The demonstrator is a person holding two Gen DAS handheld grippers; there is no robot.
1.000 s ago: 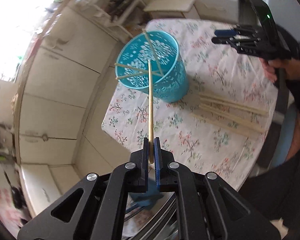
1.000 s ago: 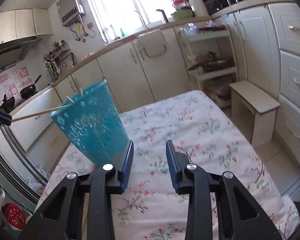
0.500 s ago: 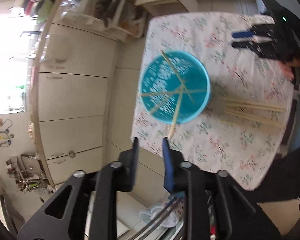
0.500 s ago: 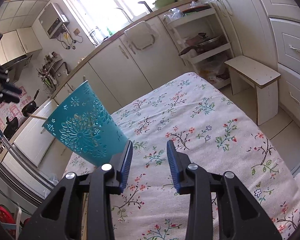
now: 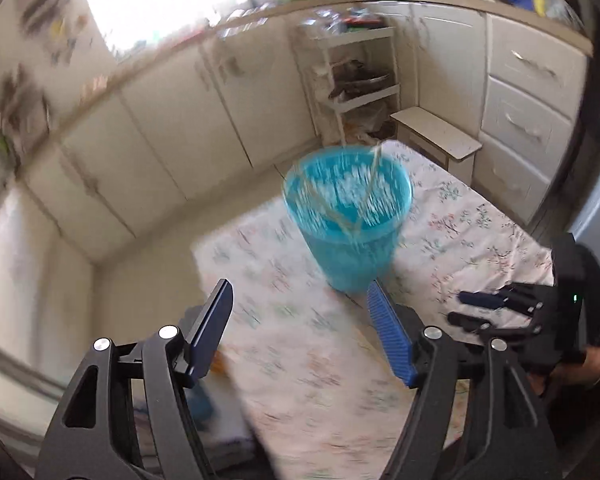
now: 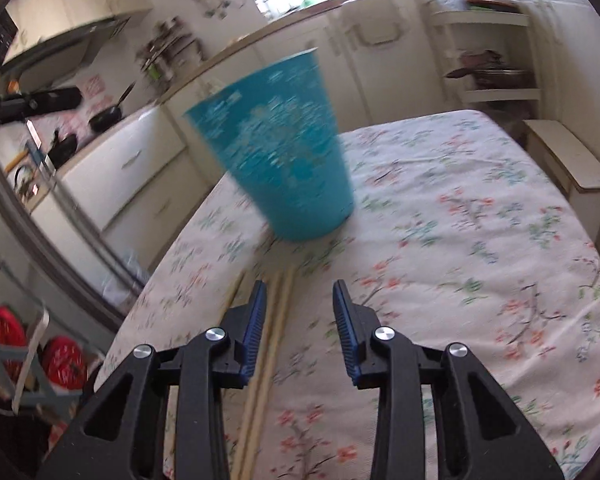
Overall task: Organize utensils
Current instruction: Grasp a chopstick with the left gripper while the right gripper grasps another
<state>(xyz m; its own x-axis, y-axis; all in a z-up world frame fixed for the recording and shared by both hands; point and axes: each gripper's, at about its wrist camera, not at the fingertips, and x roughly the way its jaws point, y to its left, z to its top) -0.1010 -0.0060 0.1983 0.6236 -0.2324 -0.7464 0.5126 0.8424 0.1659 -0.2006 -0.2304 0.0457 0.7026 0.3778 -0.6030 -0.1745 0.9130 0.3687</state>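
A teal perforated basket stands on the floral tablecloth. Wooden chopsticks lean inside it, blurred. My left gripper hovers over the table's near side, short of the basket. Its jaws are opening and nothing is between them. More chopsticks lie on the cloth in front of the basket. My right gripper hangs low above them, jaws closing a little and holding nothing. Its left finger stands right beside the chopsticks.
A low wooden stool stands past the table's far corner, beside a white shelf rack. Cream cabinets line the walls. The table's left edge drops to the floor. A person's hand holds the right gripper.
My left gripper let go of the chopstick, which now rests in the basket; the gripper opened wide and rolled. My right gripper dropped toward the chopsticks on the cloth.
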